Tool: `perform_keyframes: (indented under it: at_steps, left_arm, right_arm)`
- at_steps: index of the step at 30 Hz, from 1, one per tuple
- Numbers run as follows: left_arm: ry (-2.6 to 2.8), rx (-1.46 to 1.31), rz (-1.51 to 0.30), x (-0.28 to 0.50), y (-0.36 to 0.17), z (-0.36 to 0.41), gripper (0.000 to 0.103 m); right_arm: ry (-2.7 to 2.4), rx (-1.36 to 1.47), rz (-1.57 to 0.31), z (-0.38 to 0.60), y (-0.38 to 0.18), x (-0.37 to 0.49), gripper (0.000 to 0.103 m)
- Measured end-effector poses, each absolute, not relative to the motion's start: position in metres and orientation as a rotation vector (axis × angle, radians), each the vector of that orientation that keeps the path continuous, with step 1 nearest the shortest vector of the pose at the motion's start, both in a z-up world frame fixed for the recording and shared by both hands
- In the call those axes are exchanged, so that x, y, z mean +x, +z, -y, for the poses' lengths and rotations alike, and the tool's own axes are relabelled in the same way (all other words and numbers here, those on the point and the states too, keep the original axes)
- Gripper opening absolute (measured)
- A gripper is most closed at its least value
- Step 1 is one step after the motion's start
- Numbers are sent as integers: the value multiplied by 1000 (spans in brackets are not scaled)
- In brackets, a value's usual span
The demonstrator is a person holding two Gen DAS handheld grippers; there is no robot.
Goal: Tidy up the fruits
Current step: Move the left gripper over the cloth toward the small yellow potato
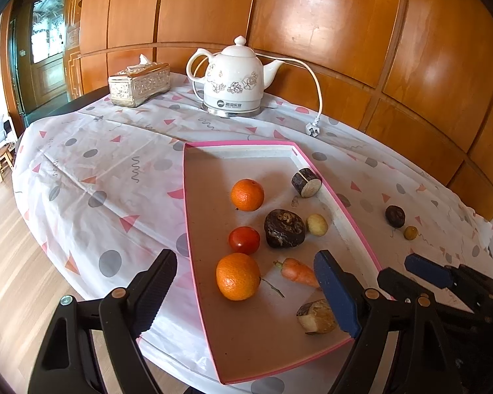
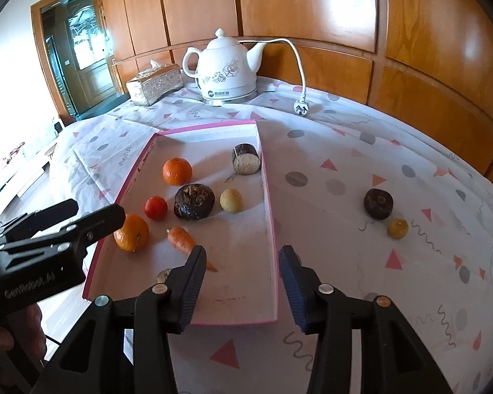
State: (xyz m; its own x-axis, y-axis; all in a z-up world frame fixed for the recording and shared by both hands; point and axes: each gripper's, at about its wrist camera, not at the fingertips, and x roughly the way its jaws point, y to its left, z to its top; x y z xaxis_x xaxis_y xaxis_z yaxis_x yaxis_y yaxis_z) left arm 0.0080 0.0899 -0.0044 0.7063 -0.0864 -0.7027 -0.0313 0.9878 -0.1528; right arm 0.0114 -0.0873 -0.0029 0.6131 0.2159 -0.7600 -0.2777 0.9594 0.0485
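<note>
A pink-rimmed tray [image 2: 269,197] lies on the cloth-covered counter [image 2: 345,151], holding two oranges [image 1: 247,194], a tomato [image 1: 244,240], a carrot [image 1: 299,272] and several dark fruits. The left gripper [image 1: 246,289] hovers over the tray's near end, jaws wide and empty. The right gripper [image 2: 243,282] stands partly parted astride the tray's right wall, holding nothing. A dark fruit [image 2: 378,204] and a small yellow one [image 2: 397,228] sit outside on the cloth.
</note>
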Motion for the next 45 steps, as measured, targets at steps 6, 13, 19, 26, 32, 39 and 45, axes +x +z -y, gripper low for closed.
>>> perform_keyframes:
  at_steps: [6, 13, 19, 26, 32, 39, 45]
  left_arm:
    - [-34, -149, -787, 7, -4, -86, 86]
    - [-37, -135, -792, 8, -4, -83, 86]
    - [-41, -120, -791, 8, -3, -79, 86]
    - [-56, -90, -798, 8, -3, -70, 86]
    - [-72, -65, -803, 7, -3, -64, 86]
    - [-118, 9, -788, 7, 5, -44, 96]
    - [-164, 75, -781, 6, 9, -24, 97]
  right_arm:
    - [236, -99, -839, 91, -1, 2, 47]
    - [176, -115, -810, 104, 0, -3, 47]
    - [99, -100, -801, 130, -1, -8, 47]
    - [-1, -30, -840, 166, -14, -12, 47]
    - [-92, 7, -856, 197, -22, -16, 47]
    - [-204, 28, -868, 238, -29, -26, 47]
    - [-315, 77, -880, 280, -36, -35, 51]
